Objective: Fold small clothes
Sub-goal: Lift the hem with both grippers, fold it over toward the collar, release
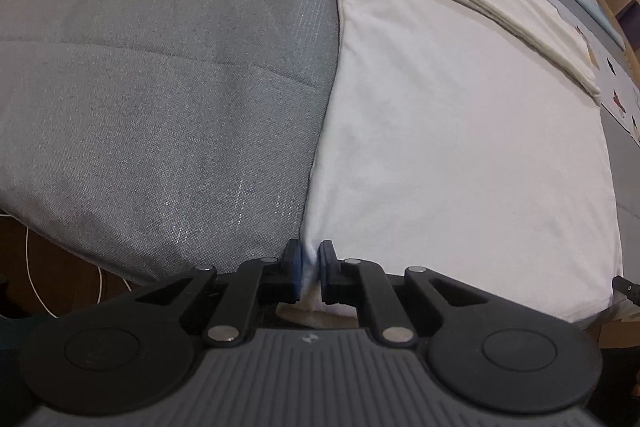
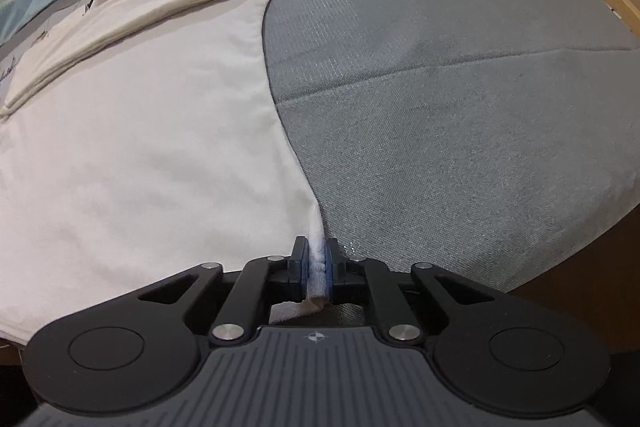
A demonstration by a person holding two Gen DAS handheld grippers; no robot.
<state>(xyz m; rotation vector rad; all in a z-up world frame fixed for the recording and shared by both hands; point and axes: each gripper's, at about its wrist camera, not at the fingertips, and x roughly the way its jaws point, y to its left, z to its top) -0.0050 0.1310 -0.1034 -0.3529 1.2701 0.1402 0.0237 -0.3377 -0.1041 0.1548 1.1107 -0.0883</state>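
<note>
A grey woven bedcover [image 1: 160, 87] carries a white garment [image 1: 460, 147], soft, light and limp, spread flat ahead of both sets of jaws with its far part already doubled over. The left gripper [image 1: 311, 269] and right gripper [image 2: 316, 271] are each clamped on a near corner, the sensible hold since unsupported cloth will sag.
</note>
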